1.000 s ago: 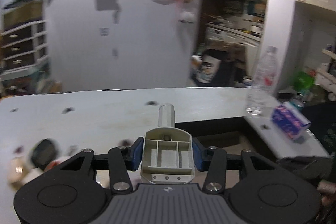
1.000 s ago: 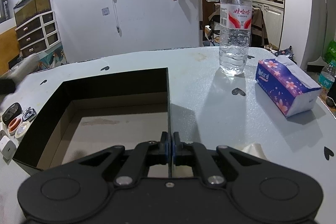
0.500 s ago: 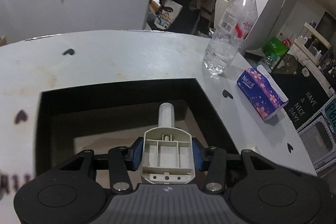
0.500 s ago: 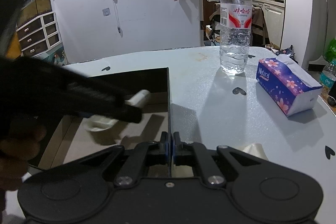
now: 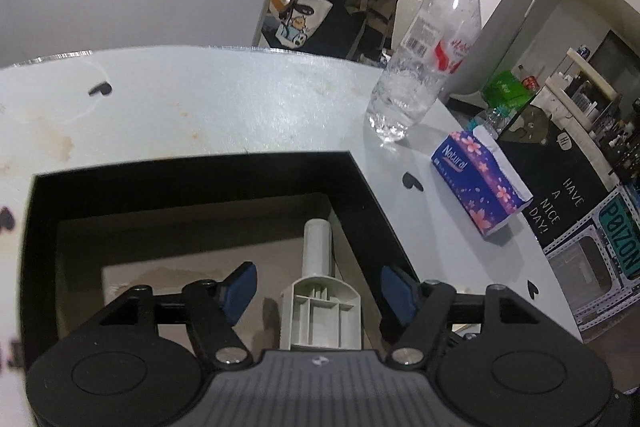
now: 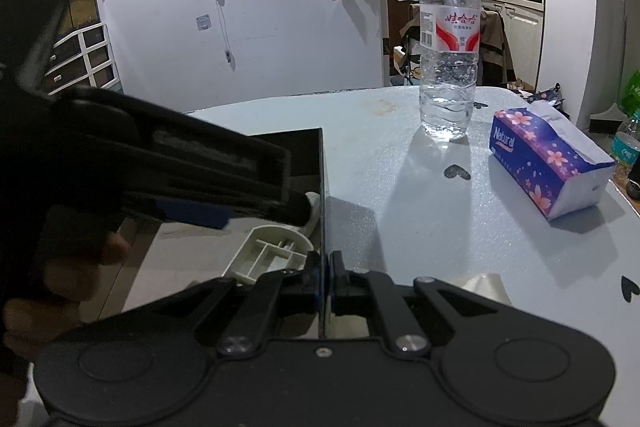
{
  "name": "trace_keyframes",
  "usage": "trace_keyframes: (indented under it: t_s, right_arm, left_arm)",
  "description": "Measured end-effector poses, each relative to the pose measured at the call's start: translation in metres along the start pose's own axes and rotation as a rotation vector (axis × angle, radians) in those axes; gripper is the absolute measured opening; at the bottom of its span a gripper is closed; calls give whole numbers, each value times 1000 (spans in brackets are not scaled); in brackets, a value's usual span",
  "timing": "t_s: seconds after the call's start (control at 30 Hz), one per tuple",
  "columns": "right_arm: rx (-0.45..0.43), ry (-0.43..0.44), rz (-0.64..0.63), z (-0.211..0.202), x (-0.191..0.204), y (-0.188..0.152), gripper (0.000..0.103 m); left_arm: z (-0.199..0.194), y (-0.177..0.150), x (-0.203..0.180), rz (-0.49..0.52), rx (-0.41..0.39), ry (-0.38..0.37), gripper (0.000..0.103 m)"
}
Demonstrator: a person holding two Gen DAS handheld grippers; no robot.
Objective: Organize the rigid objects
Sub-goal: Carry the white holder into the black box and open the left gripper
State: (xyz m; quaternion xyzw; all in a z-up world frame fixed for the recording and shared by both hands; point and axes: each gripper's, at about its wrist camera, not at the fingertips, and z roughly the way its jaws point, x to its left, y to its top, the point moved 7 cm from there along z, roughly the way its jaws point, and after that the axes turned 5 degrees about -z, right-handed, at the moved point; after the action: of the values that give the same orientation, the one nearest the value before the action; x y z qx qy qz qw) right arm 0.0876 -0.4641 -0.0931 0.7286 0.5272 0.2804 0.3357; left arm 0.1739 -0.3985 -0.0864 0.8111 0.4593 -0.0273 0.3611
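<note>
Our left claw (image 5: pixel 319 291) hangs wide apart over the grey plastic fitting (image 5: pixel 320 303) lying free in the black box (image 5: pixel 192 171), our right claw (image 6: pixel 325 277) clamped on the box wall, so a careless withdrawal could snag the fitting out.

"Natural" on tissue pack (image 6: pixel 548 163)

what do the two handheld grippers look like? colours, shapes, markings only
Both match: the left gripper and right gripper have black linkage arms with silver pivot screws, two round black discs at the base, and blue pads on the fingertips. The left's centre plate is grey, ribbed, with a small logo; the right's is plain black. No cables show. A bare hand shows, sleeve not visible.
</note>
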Motion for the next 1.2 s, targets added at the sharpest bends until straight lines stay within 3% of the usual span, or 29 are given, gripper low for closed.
trace_keyframes:
  t_s: [0.23, 0.47, 0.7, 0.9, 1.2]
  right_arm:
    - [1, 6, 4, 0, -1, 0, 6]
    - [1, 7, 4, 0, -1, 0, 6]
    - [1, 9, 6, 0, -1, 0, 6]
    - [2, 10, 6, 0, 0, 0, 6]
    - [2, 10, 6, 0, 0, 0, 6]
  left_arm:
    - [-28, -3, 8, 11, -23, 30, 70]
    - [-59, -17, 18, 41, -49, 42, 79]
    - [-91, -30, 24, 91, -128, 64, 102]
    - [-109, -43, 27, 169, -166, 119, 103]
    - [-124, -52, 45, 154, -197, 168, 103]
